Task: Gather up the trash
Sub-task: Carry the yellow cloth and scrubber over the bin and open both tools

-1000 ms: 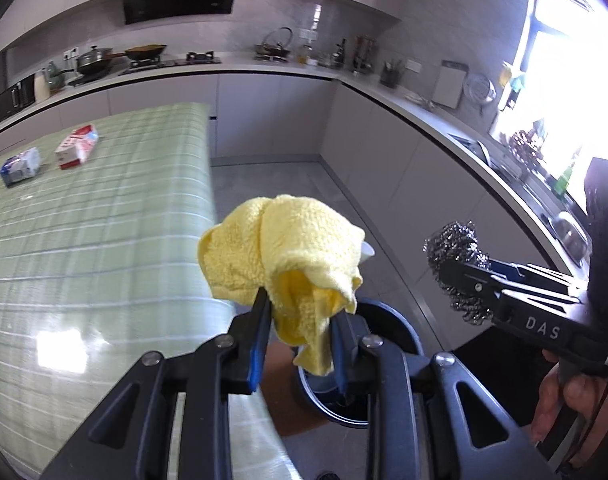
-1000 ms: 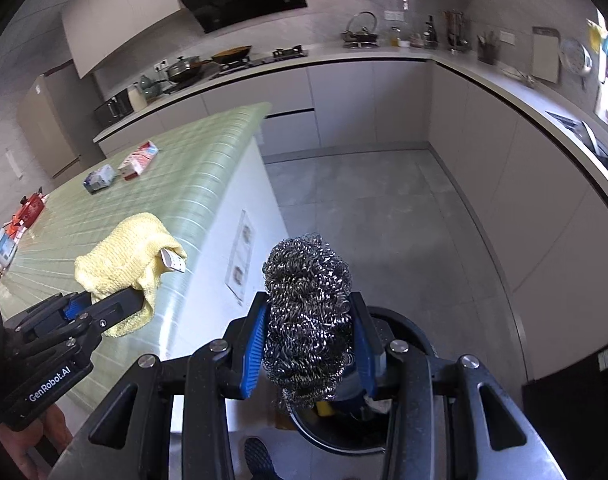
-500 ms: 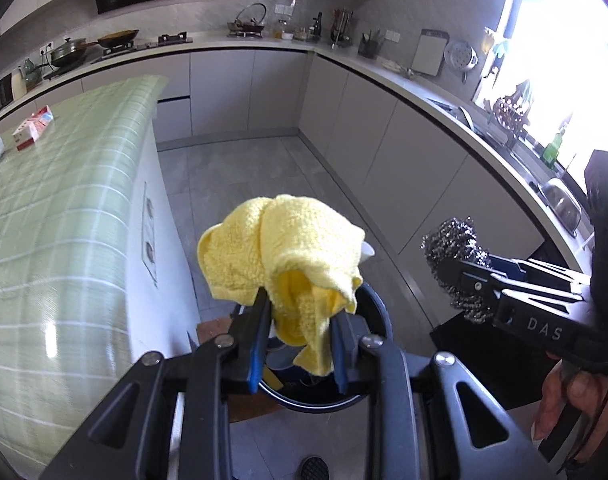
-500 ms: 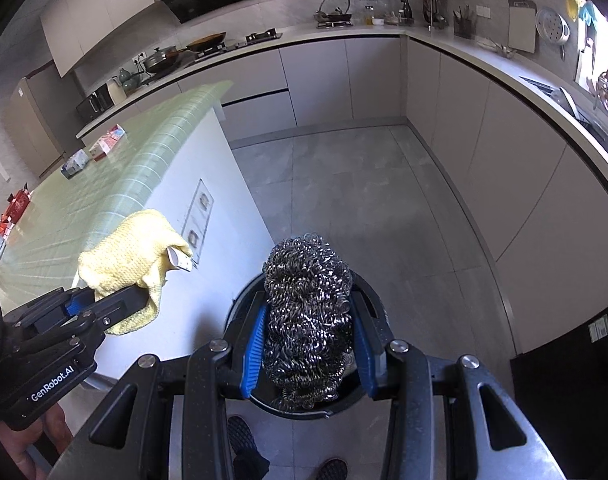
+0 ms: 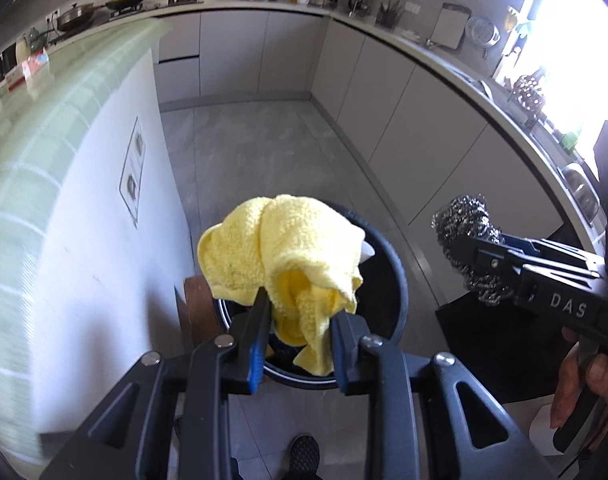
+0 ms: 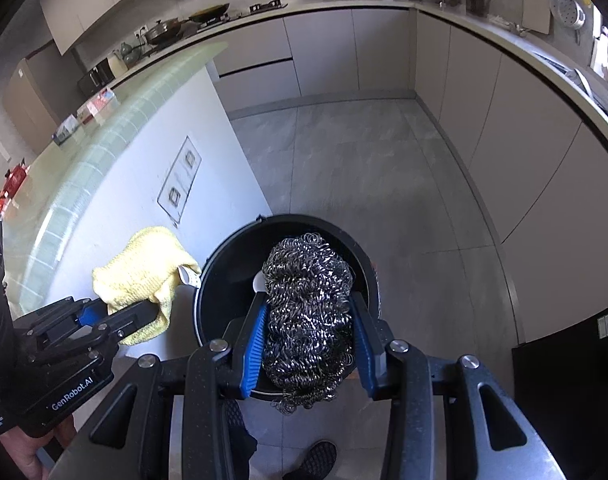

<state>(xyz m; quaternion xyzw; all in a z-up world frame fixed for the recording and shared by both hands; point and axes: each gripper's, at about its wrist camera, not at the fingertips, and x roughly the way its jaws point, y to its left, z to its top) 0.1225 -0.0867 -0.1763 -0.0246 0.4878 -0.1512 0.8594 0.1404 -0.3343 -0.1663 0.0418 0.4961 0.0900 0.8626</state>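
Note:
My left gripper (image 5: 300,312) is shut on a crumpled yellow cloth (image 5: 280,248), which bulges above the fingertips and hangs over the black round trash bin (image 5: 388,276) on the floor. My right gripper (image 6: 308,320) is shut on a ball of steel wool (image 6: 308,300), held right over the bin's open mouth (image 6: 232,276). In the right wrist view the yellow cloth (image 6: 144,268) and left gripper (image 6: 144,312) sit just left of the bin rim. In the left wrist view the steel wool (image 5: 464,232) and right gripper (image 5: 476,252) are to the right.
The white side of the green-tiled island (image 6: 144,160) rises at the left, close to the bin. Grey cabinets (image 6: 504,120) run along the back and right, with open grey floor (image 6: 364,168) between. A person's shoe (image 6: 320,456) is below the bin. Cartons (image 6: 96,108) lie on the island top.
Both grippers came down and forward off the island top toward the bin, which now looms larger beneath them. The cloth and steel wool stay gripped as before.

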